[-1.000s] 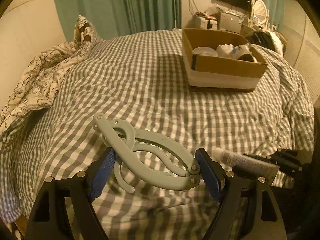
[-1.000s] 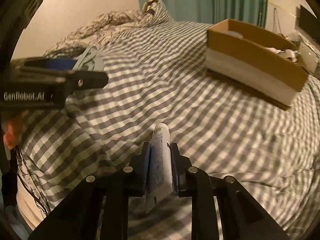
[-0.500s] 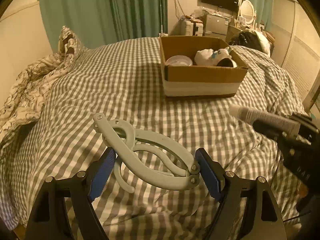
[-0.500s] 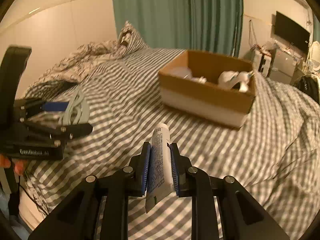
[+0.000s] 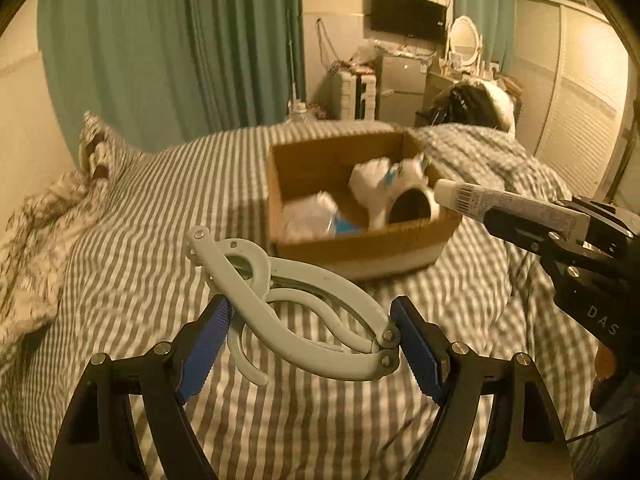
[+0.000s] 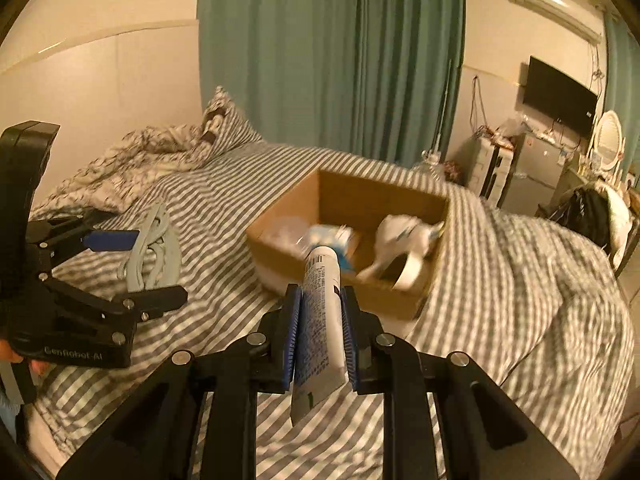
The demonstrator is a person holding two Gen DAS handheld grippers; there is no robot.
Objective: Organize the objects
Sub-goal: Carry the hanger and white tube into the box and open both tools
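- Left gripper (image 5: 308,340) jaws, spread wide, are clamping a pale folding hanger (image 5: 296,312): light, stiff plastic.
- Right gripper (image 6: 320,336) jaws, narrow, are squeezing a soft tube (image 6: 320,320) mid-body.
- Both are hovering near the cardboard box (image 6: 352,296) on the bed (image 6: 520,280).

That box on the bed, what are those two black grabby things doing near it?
A person is tidying up with a grabber in each hand. The left gripper holds a pale folding hanger between its blue fingers, up above the striped bed cover. The right gripper is shut on a white tube pointing toward the cardboard box. The box already has a few white things inside, too blurry to name. Neither item is in the box yet.
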